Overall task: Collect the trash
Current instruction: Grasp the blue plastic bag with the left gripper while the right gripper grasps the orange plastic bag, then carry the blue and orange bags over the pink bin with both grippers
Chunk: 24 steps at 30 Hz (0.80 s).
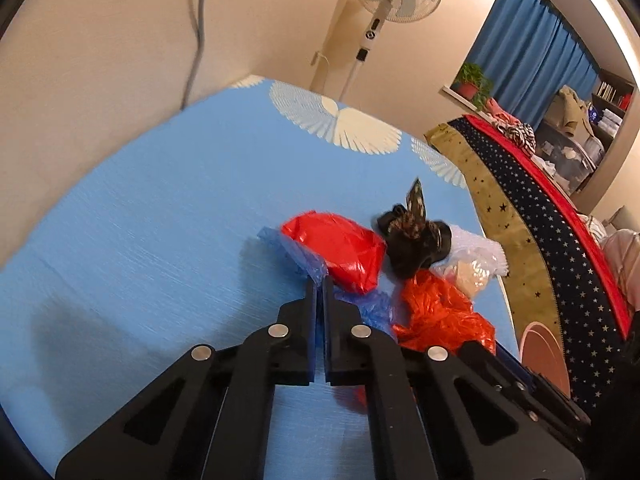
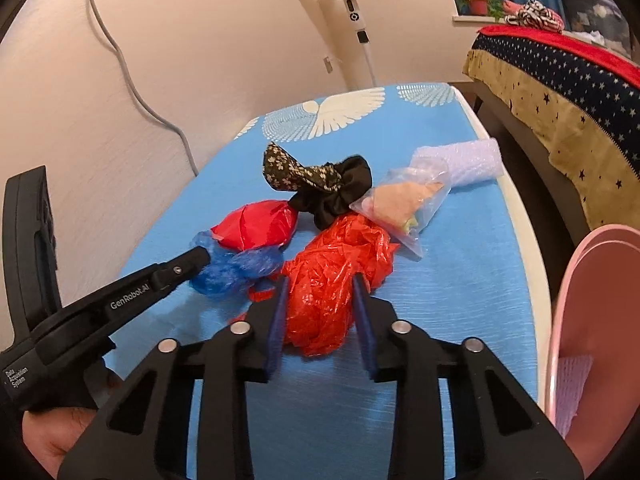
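Note:
A pile of trash lies on the blue table cover (image 2: 460, 280). My left gripper (image 1: 319, 282) is shut, pinching the edge of a crumpled blue plastic bag (image 1: 298, 254); in the right wrist view its tip (image 2: 202, 258) sits on that bag (image 2: 236, 268). My right gripper (image 2: 320, 278) is closed around a crumpled orange-red plastic bag (image 2: 328, 292), pads pressing both sides. Behind lie a smooth red bag (image 2: 256, 224), a black floral scrunchie (image 2: 320, 188), a clear bag with tan contents (image 2: 400, 204) and a bubble-wrap roll (image 2: 460, 160).
A pink bin (image 2: 600, 300) stands off the table's right edge, with white netting inside. A standing fan (image 2: 352, 12) and a grey cable (image 2: 132, 92) are at the wall behind. A star-patterned covered bed (image 2: 560, 80) is on the right. A hand (image 2: 60, 440) holds the left gripper.

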Motion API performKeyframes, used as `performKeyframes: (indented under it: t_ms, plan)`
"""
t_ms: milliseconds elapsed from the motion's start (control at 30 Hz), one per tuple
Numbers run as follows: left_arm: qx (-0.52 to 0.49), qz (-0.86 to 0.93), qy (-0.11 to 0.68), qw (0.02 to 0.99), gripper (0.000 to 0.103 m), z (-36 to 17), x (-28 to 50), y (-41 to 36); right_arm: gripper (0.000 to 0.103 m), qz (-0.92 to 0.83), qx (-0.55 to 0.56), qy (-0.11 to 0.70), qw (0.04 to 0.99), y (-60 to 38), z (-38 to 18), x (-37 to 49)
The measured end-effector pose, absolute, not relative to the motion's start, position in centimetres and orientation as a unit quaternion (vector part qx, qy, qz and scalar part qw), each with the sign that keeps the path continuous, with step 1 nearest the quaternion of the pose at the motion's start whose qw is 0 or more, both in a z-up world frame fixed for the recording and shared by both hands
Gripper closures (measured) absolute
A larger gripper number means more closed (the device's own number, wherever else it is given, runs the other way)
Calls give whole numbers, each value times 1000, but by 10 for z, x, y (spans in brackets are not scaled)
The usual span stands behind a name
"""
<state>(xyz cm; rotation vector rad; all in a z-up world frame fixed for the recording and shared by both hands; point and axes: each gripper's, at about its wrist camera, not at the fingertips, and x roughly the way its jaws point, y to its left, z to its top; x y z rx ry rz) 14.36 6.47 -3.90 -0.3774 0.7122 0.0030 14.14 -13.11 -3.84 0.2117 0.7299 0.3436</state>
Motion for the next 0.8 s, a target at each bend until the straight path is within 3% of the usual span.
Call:
performKeyframes:
  t_ms: [800]
  plan:
    - [-132, 15, 296, 946, 101, 16, 77, 65, 78, 122, 75, 300, 943, -163, 23, 71]
